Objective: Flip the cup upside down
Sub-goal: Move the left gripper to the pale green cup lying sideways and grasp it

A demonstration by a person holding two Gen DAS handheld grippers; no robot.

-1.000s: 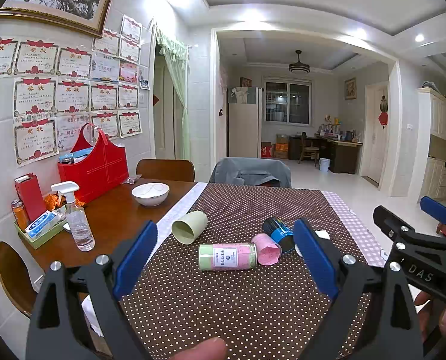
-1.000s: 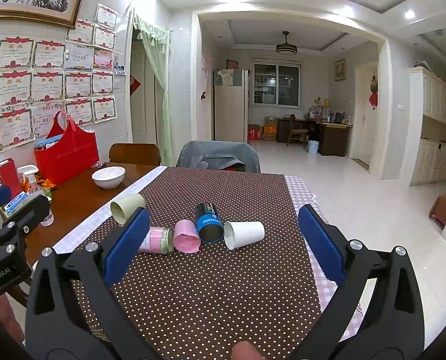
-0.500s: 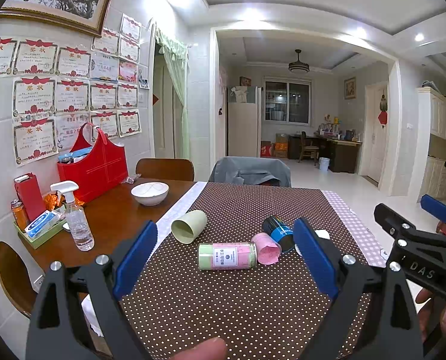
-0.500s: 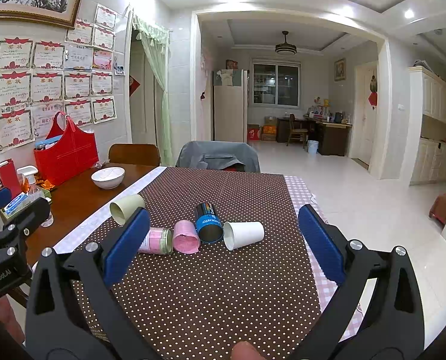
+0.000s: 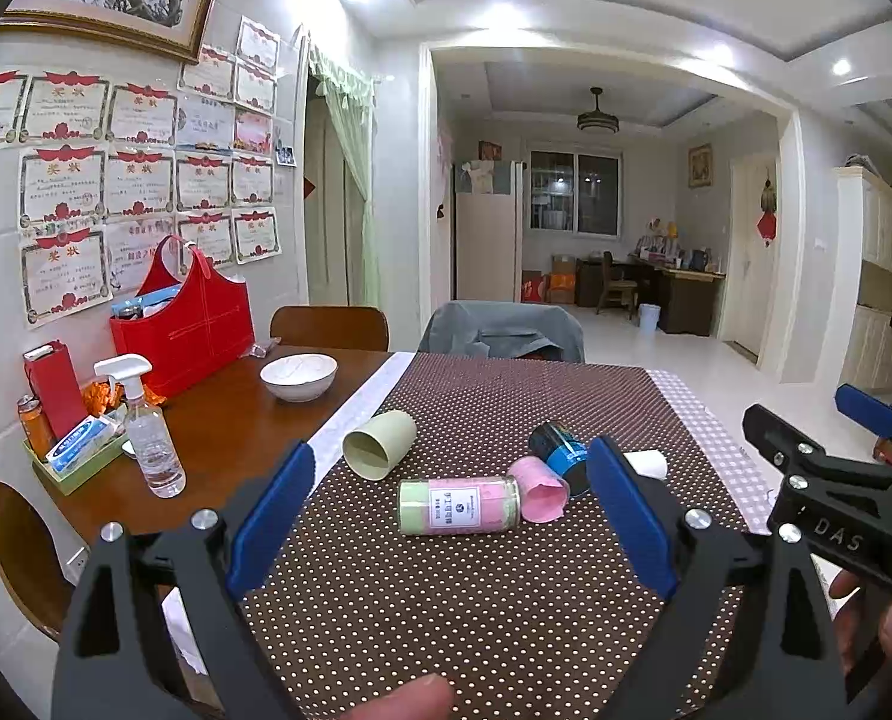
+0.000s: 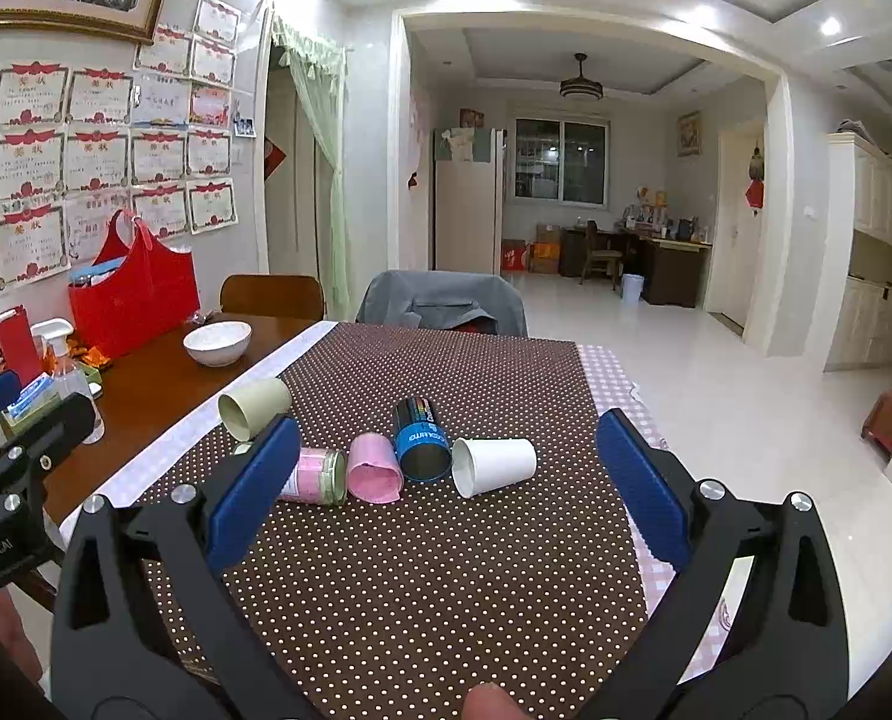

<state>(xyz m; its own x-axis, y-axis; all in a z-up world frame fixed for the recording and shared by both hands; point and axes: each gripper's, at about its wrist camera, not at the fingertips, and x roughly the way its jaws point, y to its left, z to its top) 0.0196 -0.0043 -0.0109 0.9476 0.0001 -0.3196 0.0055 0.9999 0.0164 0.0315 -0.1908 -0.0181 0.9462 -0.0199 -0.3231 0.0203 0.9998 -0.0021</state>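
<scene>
Several cups and containers lie on their sides on the brown dotted cloth: a pale green cup [image 5: 380,443] [image 6: 254,408], a pink cup [image 5: 538,489] [image 6: 375,468], a white paper cup [image 6: 493,465] [image 5: 646,462], a dark blue can [image 6: 422,438] [image 5: 556,450] and a pink-and-green jar [image 5: 457,505] [image 6: 317,475]. My left gripper [image 5: 448,516] is open and empty, held above the table short of the jar. My right gripper [image 6: 446,480] is open and empty, short of the row of cups. Each gripper shows at the edge of the other's view.
A white bowl [image 5: 299,377], a spray bottle [image 5: 146,426], a red bag [image 5: 188,324] and a tray of small items [image 5: 68,450] stand on the bare wood at the left. Chairs [image 5: 499,330] stand at the far end. The table's right edge drops to the floor.
</scene>
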